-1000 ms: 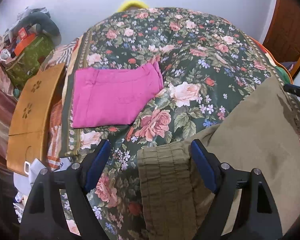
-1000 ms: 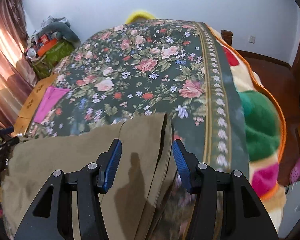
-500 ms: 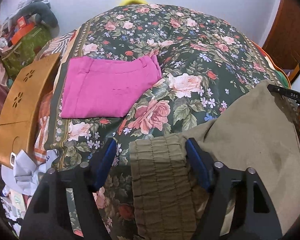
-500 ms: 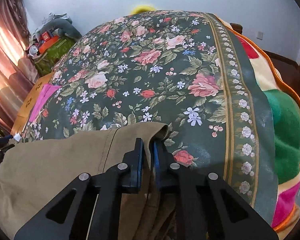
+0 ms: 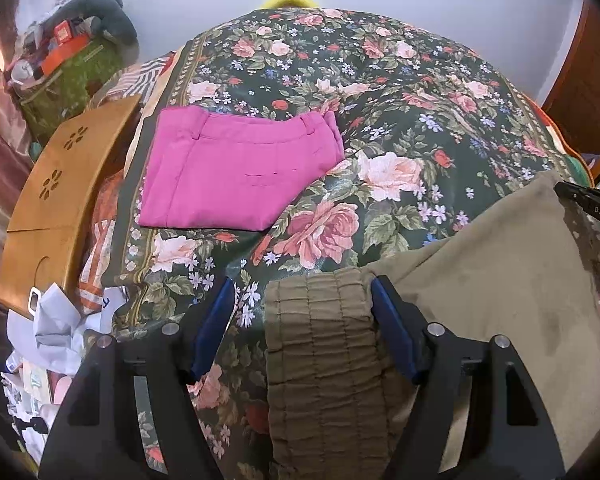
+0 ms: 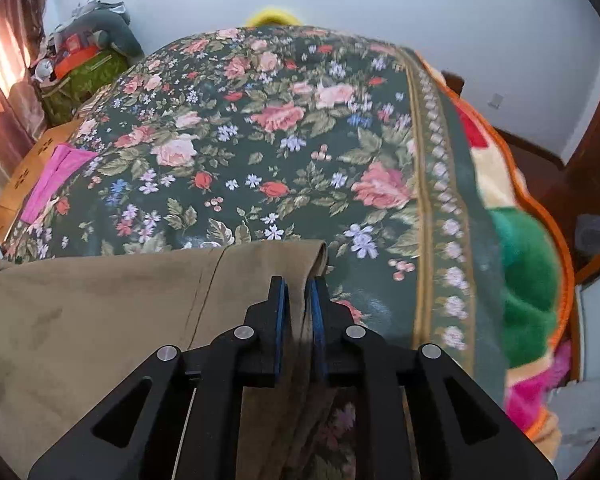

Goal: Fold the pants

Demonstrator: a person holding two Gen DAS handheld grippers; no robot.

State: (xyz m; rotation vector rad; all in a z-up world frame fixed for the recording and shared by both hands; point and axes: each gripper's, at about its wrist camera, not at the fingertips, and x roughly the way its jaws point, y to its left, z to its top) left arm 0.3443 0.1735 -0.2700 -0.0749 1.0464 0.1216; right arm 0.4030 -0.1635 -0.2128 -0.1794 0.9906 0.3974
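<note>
On the bed (image 6: 260, 152), a dark green quilt with pink roses and a pale diamond border, the khaki pants (image 5: 480, 292) lie across the near edge, spanning both grippers. Fabric is soft, brushed, flat over the leg; the waistband (image 5: 320, 344) is olive, shirred elastic in ribbed rows.

Left gripper (image 5: 300, 320): jaws wide, straddling the waistband. Right blue pad touches or nearly touches the band's edge, can't tell which; left pad sits clear over the quilt. Not pinching. Slightly narrower than a second ago, waistband now more centred between the fingers.

Right gripper (image 6: 298, 300): jaws narrow, with the hem end of the pants between them, just behind the folded corner. Pads press the cloth on both sides, though they are easing open slightly. A second ago these jaws stood wide over the same leg; they have since clamped it.

Pink pants (image 5: 236, 176), smooth woven, folded to a rectangle, lie at the far left of the quilt, well apart from the khaki pair. Position unchanged.

Beside the bed's left edge: a wooden table (image 5: 52, 200) with flower-shaped cut-outs. A fleece blanket (image 6: 520, 264) in orange, green and pink shows past the quilt's right border.
</note>
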